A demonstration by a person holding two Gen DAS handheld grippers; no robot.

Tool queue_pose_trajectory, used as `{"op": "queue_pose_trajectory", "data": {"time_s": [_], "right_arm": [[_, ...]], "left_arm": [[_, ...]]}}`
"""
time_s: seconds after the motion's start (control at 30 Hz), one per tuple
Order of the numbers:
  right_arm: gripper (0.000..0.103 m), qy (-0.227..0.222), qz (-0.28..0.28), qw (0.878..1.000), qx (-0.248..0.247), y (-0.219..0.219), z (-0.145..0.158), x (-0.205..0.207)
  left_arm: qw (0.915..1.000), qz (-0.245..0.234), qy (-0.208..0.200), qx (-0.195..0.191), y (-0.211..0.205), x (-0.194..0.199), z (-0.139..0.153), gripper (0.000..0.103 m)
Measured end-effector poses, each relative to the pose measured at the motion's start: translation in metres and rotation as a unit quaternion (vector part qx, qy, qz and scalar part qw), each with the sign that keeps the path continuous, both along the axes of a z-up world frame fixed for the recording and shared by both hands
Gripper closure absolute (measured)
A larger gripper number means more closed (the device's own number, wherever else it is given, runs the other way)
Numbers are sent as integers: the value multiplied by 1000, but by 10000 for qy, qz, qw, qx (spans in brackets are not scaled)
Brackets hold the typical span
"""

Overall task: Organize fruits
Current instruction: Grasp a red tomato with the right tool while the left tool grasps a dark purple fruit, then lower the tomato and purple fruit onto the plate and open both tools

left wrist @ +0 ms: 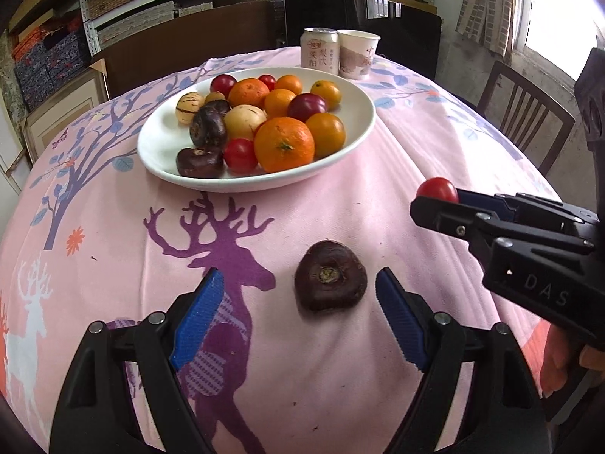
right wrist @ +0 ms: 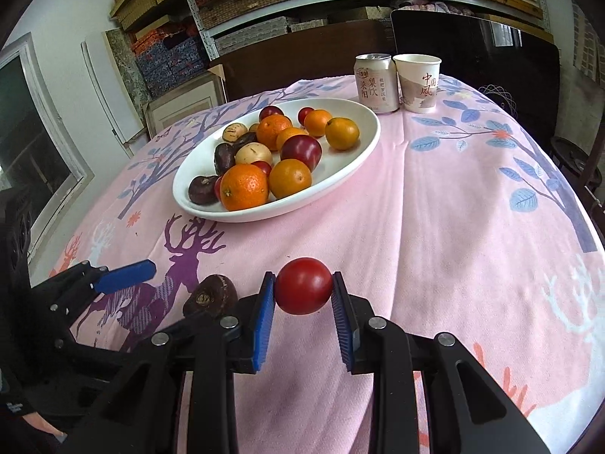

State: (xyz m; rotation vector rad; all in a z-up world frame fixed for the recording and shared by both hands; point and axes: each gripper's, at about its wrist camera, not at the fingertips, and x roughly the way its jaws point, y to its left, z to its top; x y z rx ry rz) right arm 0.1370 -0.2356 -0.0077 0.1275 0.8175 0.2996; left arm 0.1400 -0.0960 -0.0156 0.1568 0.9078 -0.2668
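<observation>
Shelves stacked with woven and patterned boxes line the wall behind your table, which is covered by a pink cloth printed with purple deer and blue-leaved trees (left wrist: 340, 196). Toward the far side of it sits a wide white oval ceramic plate (left wrist: 355, 113) heaped with fruit: several oranges, small red tomatoes, a dark red plum, pale yellowish round fruits and a few dark brown water chestnuts. Behind the plate, a pale drinks can with Chinese lettering (right wrist: 374, 83) stands just beside a white paper cup (right wrist: 418, 83), the two nearly touching.

Your left gripper (left wrist: 295, 287) is spread wide, its blue ribbed pads (left wrist: 200, 317) on either side of a lone dark brown water chestnut (left wrist: 329, 277) that lies on the cloth, stem scar facing up. The chestnut sits closer to the right-hand pad, and neither pad touches it.

Your right gripper (right wrist: 303, 291) is closed on a glossy red cherry tomato (right wrist: 303, 290), the blue pads pressing it from both sides. You are holding it above the cloth, near the table's front and well apart from the plate. From the left wrist view, that tomato shows at the tip of the right tool, off to the right of the chestnut.
</observation>
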Motion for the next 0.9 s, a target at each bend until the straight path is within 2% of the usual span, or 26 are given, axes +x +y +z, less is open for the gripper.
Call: {"op": "queue_pose_trajectory", "data": {"time_s": [0.03,0.1,0.17,0.27,0.4,0.57,0.77,0.9], "right_arm": [[73,1,-16,10000,9,-1,0,1],[73,28,-30,10000,15,-3,-1,2],[73,46,-32,10000,28,-3,-1,1],[73,28,-27,10000,31,-3,-1,0],[73,22,-54,10000,17,-2,-2,0],[73,-8,-171,9998,83,-4,-1,1],[73,-673,-280,9969,292,3,29,-10],[73,-971,-219,9950,121,19,47,1]], "left_arm": [[10000,-32,8,30,-4,1,-2,23],[9999,-96,72,61,-10,3,-7,31],[9994,-206,266,-19,-12,6,-12,53],[9993,-263,251,-14,-14,5,-13,61],[9990,-297,311,-123,-7,4,-8,61],[9996,-113,63,-252,16,10,17,61],[9981,269,-437,-334,45,35,56,61],[9955,421,-753,-396,50,51,73,61]]}}
